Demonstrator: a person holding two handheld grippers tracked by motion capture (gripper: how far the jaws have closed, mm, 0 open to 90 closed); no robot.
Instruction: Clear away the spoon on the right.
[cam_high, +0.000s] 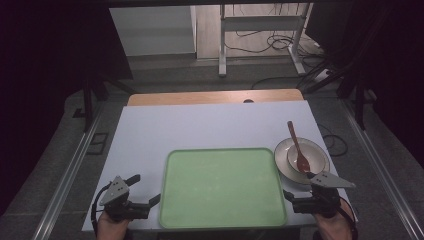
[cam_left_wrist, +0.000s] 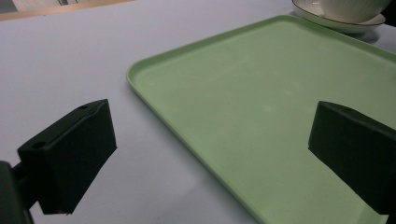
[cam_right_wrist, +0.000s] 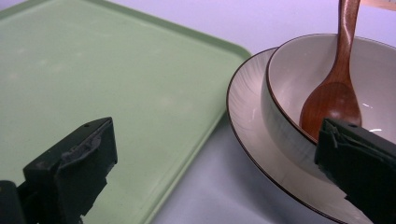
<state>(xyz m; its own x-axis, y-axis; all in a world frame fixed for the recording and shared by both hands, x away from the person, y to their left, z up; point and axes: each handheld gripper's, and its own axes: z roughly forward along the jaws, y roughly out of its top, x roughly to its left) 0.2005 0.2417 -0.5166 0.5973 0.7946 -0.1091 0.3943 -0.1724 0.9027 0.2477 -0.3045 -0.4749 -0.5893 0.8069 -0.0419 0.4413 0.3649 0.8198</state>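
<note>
Green tray (cam_high: 222, 187) is lying on the white tabletop (cam_high: 165, 127), centre near edge. Left gripper (cam_high: 145, 192) is hovering just beside the tray's left rim, jaws spread, nothing between them. Right gripper (cam_high: 298, 186) is hovering at the tray's right corner, jaws spread wide, near the white bowl (cam_high: 312, 155) sitting on a plate (cam_high: 281, 159); a wooden spoon (cam_high: 298, 147) is resting in the bowl.

Two black hand-held tools, left tool (cam_high: 141, 192), right tool (cam_high: 300, 192), blocky black jaws, grey three-cornered top plates, trailing black cables

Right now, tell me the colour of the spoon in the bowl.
Reddish-brown wood; the spoon shows best in the right gripper view.
</note>
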